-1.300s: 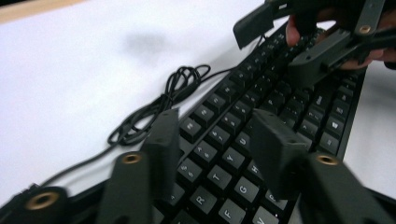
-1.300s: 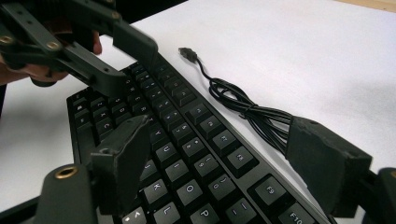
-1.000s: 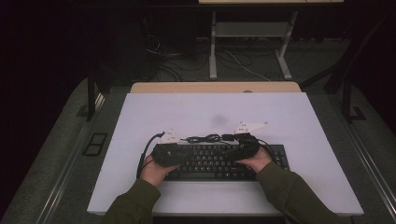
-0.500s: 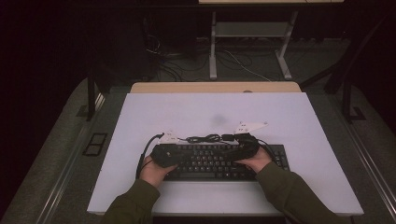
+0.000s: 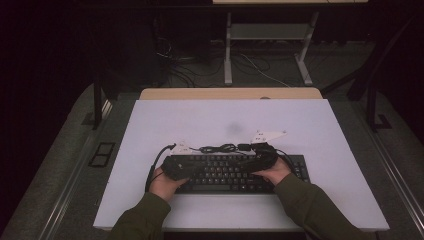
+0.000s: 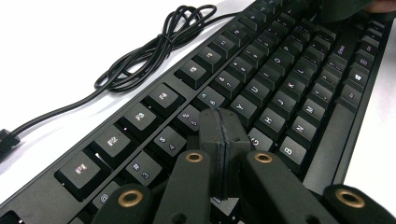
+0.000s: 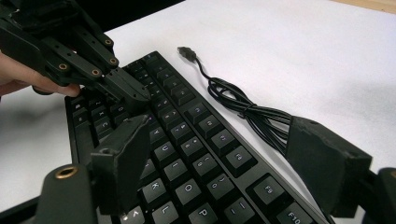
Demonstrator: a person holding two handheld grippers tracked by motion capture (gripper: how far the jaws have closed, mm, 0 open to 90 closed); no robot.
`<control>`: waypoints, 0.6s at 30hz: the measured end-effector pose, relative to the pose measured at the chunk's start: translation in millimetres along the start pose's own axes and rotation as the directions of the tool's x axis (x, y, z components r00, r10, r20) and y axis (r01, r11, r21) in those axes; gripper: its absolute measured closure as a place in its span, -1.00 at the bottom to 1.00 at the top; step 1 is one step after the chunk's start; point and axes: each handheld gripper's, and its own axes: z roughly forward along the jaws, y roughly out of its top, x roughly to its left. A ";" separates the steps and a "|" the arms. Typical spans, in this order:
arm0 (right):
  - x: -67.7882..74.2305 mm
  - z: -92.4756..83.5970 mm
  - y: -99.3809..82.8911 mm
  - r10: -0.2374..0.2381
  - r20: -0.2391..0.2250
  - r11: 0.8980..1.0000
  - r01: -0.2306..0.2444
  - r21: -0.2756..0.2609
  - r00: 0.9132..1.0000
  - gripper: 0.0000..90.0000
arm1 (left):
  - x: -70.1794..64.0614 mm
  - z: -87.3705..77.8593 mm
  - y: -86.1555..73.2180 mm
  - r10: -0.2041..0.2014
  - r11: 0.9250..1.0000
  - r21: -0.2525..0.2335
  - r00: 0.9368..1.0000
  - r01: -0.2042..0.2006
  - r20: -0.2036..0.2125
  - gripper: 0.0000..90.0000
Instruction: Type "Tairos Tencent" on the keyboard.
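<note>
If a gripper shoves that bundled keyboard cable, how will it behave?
Probably floppy: the cable lies in loose coils tied at the middle, so a shove would likely drag the whole bundle. It looks thin and light, apt to slide on the smooth table. Its far end joins the keyboard, so it should tether.

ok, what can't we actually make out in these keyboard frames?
- Which key the shut left gripper touches, if any: left gripper view, its own jaws cover the spot.
- Keyboard legends: high view, too small and dark.
- Keyboard's near end: right gripper view, cut off by the bottom edge.
- Cable junction: right gripper view, hidden behind the right gripper's jaw.
</note>
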 end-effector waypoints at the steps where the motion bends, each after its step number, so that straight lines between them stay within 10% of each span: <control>1: 0.0 0.0 -0.1 0.000 0.000 1.000 0.000 0.000 1.000 -0.52 | 0.1 -0.1 0.1 0.001 1.000 0.003 1.000 -0.001 -0.002 0.97; 18: 0.4 -0.3 0.3 0.000 0.001 1.000 0.000 -0.001 1.000 -0.52 | -0.5 -0.7 0.7 0.011 1.000 -0.001 1.000 -0.011 -0.005 0.97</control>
